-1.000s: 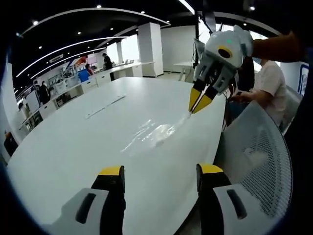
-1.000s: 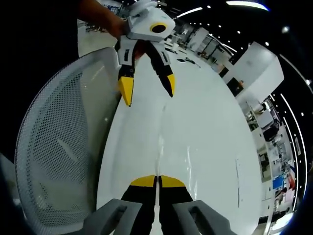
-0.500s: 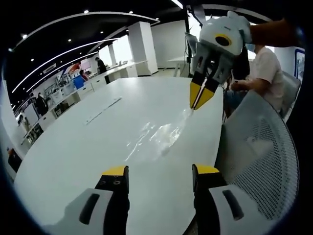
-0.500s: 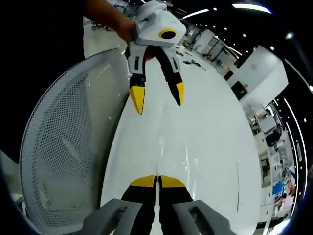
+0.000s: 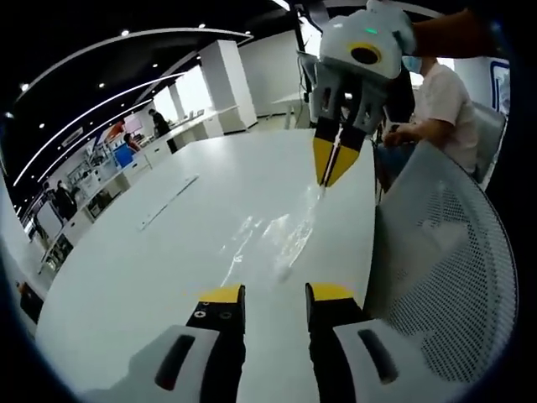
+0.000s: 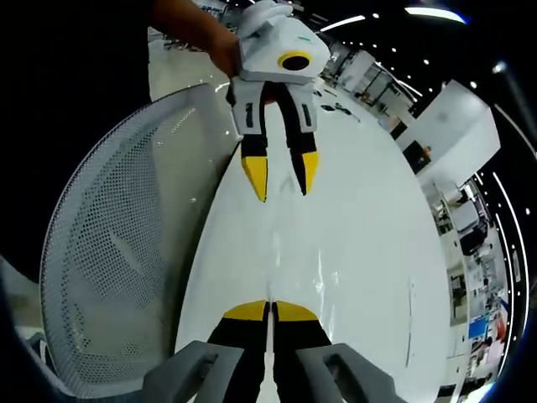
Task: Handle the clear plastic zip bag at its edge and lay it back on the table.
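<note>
A clear plastic zip bag [image 5: 270,239] lies crumpled and shiny on the white table [image 5: 151,269], near its right edge. My right gripper [image 5: 333,172] comes down from the top of the left gripper view, shut on the bag's far edge, which lifts slightly toward its yellow tips. In the right gripper view that gripper [image 6: 270,312] has its jaws pressed together and the bag [image 6: 275,252] runs forward from them. My left gripper [image 5: 275,294] is open with a narrow gap, just short of the bag's near end. It also appears as the left gripper [image 6: 281,175], held by a hand.
A white mesh chair back [image 5: 445,252] stands close against the table's edge, seen again as the chair [image 6: 117,252]. A person [image 5: 440,96] sits beyond it. A long thin strip [image 5: 168,201] lies further across the table. Desks and people fill the far room.
My left gripper's jaws have narrowed markedly and it has come closer to the bag's near end. The right gripper stays shut on the far edge.
</note>
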